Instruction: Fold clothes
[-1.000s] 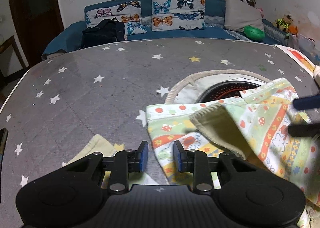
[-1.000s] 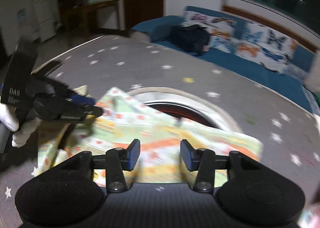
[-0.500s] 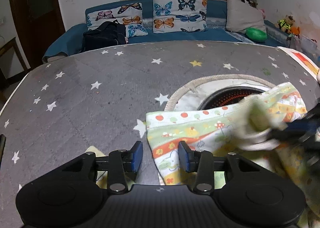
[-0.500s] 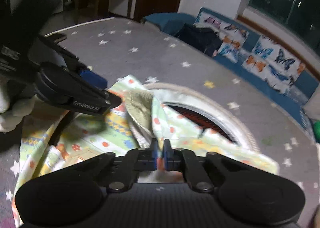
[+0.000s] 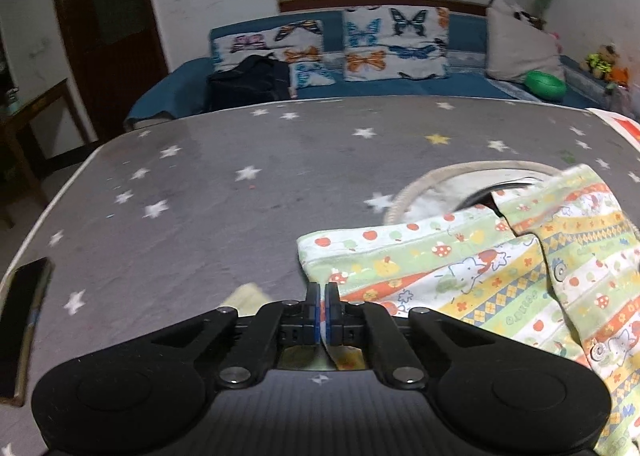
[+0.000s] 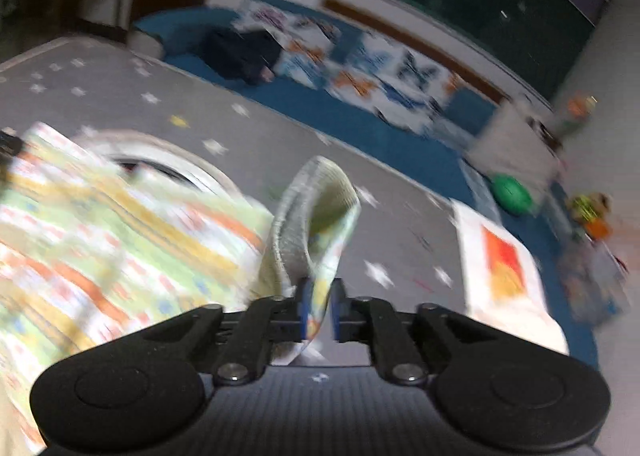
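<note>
A patterned children's garment (image 5: 472, 276), green, yellow and orange with fruit and cat prints, lies on the grey star-print table (image 5: 240, 184). My left gripper (image 5: 322, 308) is shut on the garment's near left edge. In the right wrist view, which is blurred, my right gripper (image 6: 319, 310) is shut on the garment's ribbed cuff (image 6: 316, 208), which stands up above the fingers. The rest of the garment (image 6: 100, 224) spreads to the left.
A round hole with a pale rim (image 5: 460, 184) sits in the table under the garment. A dark phone (image 5: 24, 320) lies at the left edge. A white paper with a red patch (image 6: 504, 268) lies at the right. A blue sofa (image 5: 360, 68) with butterfly cushions stands behind.
My left gripper has shut on the garment's edge. My right gripper, shut on the cuff, has swung to the right, pulling the cuff away from the left gripper.
</note>
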{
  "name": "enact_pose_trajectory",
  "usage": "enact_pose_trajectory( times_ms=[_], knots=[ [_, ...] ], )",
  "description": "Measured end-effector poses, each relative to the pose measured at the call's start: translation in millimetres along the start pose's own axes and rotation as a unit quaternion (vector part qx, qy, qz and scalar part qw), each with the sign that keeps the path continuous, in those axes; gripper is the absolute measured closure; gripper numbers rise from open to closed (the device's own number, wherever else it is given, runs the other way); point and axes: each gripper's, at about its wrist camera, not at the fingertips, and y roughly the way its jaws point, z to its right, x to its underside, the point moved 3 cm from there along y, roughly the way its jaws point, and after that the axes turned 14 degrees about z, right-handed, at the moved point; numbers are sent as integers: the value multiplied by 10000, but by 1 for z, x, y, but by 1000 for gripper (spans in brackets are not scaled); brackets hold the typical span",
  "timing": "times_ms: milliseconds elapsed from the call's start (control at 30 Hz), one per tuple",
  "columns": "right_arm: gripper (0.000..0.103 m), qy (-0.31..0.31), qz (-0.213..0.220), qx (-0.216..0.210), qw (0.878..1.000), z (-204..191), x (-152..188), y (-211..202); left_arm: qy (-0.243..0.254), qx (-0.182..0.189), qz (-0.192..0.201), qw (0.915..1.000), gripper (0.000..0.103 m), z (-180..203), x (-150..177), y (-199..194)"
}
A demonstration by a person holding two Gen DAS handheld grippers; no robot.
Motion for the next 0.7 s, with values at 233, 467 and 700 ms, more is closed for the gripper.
enact_pose_trajectory(
  times_ms=[233, 467, 700],
  knots=[
    [68, 420, 244, -628, 9968, -16, -16, 7, 339, -358, 124, 9987, 101, -24, -3, -7],
    [68, 468, -30, -1618, 9857, -74, -16, 36, 781, -744, 251, 9938, 101, -39, -8, 7],
    [63, 241, -201, -1766, 9838, -91, 3, 33, 16, -413, 66, 9991, 86, -64, 3, -22]
  ],
)
